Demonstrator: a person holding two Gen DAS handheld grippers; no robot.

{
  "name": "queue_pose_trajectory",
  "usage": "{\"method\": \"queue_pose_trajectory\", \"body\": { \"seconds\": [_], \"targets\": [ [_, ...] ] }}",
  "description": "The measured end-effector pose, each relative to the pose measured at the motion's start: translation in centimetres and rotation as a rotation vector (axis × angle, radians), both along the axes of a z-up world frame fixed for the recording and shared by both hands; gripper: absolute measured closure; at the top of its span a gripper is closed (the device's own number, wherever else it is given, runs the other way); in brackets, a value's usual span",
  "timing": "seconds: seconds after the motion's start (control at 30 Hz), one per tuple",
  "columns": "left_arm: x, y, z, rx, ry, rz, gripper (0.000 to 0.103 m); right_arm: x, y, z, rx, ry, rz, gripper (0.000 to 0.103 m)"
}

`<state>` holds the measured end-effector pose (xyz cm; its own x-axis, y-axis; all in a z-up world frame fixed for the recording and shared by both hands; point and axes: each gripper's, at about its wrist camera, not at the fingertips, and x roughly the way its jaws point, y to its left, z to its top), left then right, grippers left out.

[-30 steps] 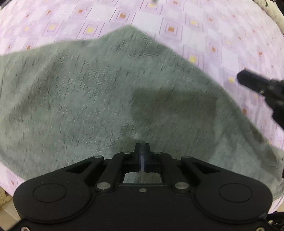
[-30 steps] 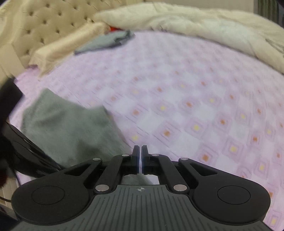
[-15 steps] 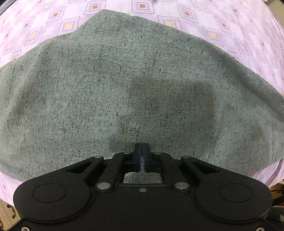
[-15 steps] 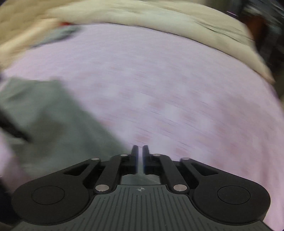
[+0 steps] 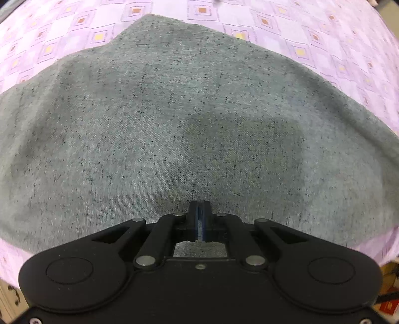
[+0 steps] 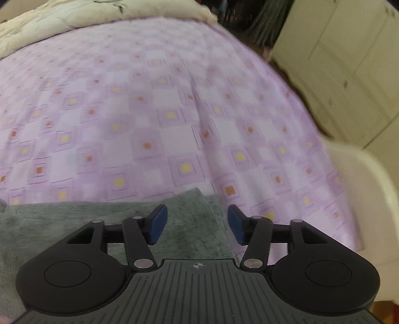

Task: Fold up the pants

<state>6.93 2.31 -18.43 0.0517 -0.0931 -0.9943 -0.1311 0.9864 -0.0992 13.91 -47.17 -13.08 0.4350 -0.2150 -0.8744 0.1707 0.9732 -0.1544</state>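
Observation:
The grey speckled pants (image 5: pixel 189 119) lie spread on the purple patterned bedspread (image 5: pixel 324 37) and fill most of the left wrist view. My left gripper (image 5: pixel 199 214) is shut and hovers just over the near part of the fabric; no cloth shows between its pads. In the right wrist view a folded corner of the pants (image 6: pixel 189 211) lies at the lower left. My right gripper (image 6: pixel 197 221) is open and empty, its blue pads (image 6: pixel 157 221) straddling that corner's edge from just above.
A cream quilt (image 6: pixel 74 17) is bunched at the far side of the bedspread (image 6: pixel 174 112). The bed's cream edge (image 6: pixel 361 187) runs along the right, with a cream wardrobe (image 6: pixel 349 62) beyond it.
My right gripper swung to the right and opened; it was shut before. The left gripper moved in closer over the pants and stayed shut. The right gripper has left the left wrist view.

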Motion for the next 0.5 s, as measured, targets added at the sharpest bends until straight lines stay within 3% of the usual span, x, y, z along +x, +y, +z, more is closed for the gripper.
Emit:
{"method": "queue_pose_trajectory", "body": {
  "seconds": [0.2, 0.23, 0.27, 0.33, 0.37, 0.43, 0.5],
  "targets": [
    [0.0, -2.9, 0.1, 0.143, -0.013, 0.031, 0.1, 0.7, -2.9, -1.8, 0.225, 0.05, 0.008, 0.05],
    [-0.1, -3.4, 0.1, 0.168, -0.02, 0.028, 0.1, 0.9, -2.8, -1.9, 0.246, 0.064, 0.008, 0.058],
    [-0.3, -3.9, 0.1, 0.188, -0.028, 0.023, 0.101, 1.0, -2.5, -1.6, 0.264, 0.068, 0.042, 0.094],
    [-0.6, -4.6, 0.2, 0.215, -0.046, 0.001, 0.101, 0.3, -1.5, 0.1, 0.13, 0.005, 0.124, 0.093],
    [-0.8, -4.8, 0.2, 0.22, -0.056, -0.007, 0.101, -0.2, -2.0, 0.5, 0.105, -0.028, 0.103, 0.093],
    [-1.3, -5.0, 0.3, 0.223, -0.072, -0.004, 0.101, -0.6, -3.9, -1.3, 0.136, 0.019, -0.025, 0.093],
    [-1.5, -4.9, 0.5, 0.221, -0.075, -0.006, 0.101, -1.2, -4.0, -1.9, 0.165, -0.018, -0.035, 0.092]
  ]
}}
